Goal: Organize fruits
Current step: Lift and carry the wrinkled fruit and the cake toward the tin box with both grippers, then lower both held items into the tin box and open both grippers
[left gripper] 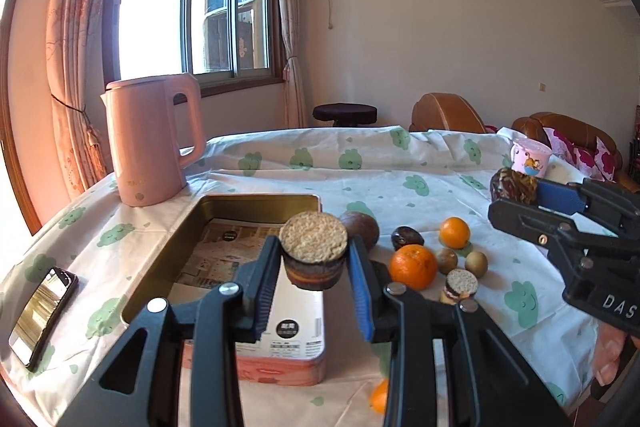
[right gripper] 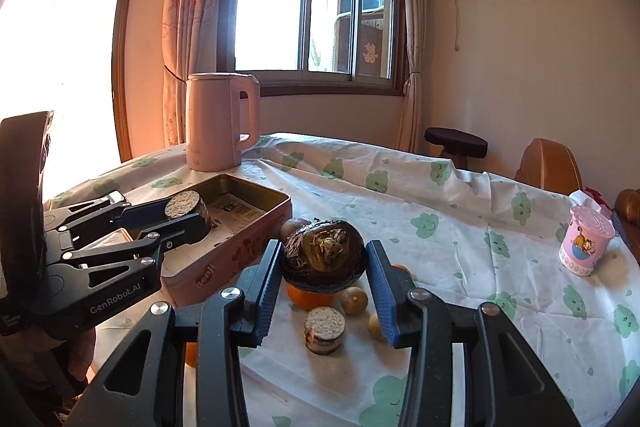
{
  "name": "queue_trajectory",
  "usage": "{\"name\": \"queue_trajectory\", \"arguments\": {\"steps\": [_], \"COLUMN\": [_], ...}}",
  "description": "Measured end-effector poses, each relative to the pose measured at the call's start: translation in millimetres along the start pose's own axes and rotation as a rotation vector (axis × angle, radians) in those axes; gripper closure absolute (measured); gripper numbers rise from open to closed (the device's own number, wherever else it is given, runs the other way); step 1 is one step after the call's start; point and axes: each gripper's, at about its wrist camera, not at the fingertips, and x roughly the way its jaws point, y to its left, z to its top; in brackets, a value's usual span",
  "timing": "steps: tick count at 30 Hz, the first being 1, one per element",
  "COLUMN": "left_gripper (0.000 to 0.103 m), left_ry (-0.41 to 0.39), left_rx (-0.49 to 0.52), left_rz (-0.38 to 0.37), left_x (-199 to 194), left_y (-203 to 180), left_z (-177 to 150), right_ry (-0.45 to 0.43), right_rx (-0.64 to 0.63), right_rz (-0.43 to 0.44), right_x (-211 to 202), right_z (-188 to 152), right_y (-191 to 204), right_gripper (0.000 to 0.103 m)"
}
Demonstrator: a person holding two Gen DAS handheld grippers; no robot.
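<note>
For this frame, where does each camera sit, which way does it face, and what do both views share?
Left wrist: on the left gripper, facing forward over the tin box; its fingers clamp a round cut piece; the right gripper shows at right.
Right wrist: on the right gripper, facing the window; its fingers clamp a dark wrinkled fruit; the left gripper shows at left.
Shared: pink kettle, tin box, oranges, pink cup.

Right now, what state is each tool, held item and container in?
Left tool: shut on round cut sugarcane piece, above the tin.
Right tool: shut on dark wrinkled fruit.
Rectangular gold-lined tin: open, paper-lined, no fruit visible inside.
Pink kettle: upright, lid closed.
</note>
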Motion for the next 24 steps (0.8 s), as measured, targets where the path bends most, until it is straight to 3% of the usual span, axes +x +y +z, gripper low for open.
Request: {"name": "queue_trajectory", "arguments": {"steps": [11,24], "left_gripper": [0.068,0.068], "left_ry": [0.074,0.166], "left_rx": [-0.010,-0.005], "left_rz": [0.090,0.131], "left_x": [27.8,61.8], "left_y": [51.2,78.1], "left_z": [3.4,5.6], "right_ry": [0.050,0.162], "right_rx": [-0.084,-0.119], "right_rz": [0.077,0.124], "right_x": [56.7,120.6], "right_z": [38.9,34.3], "right_y": [38.4,70.2], "right_gripper": [0.059,0.059]}}
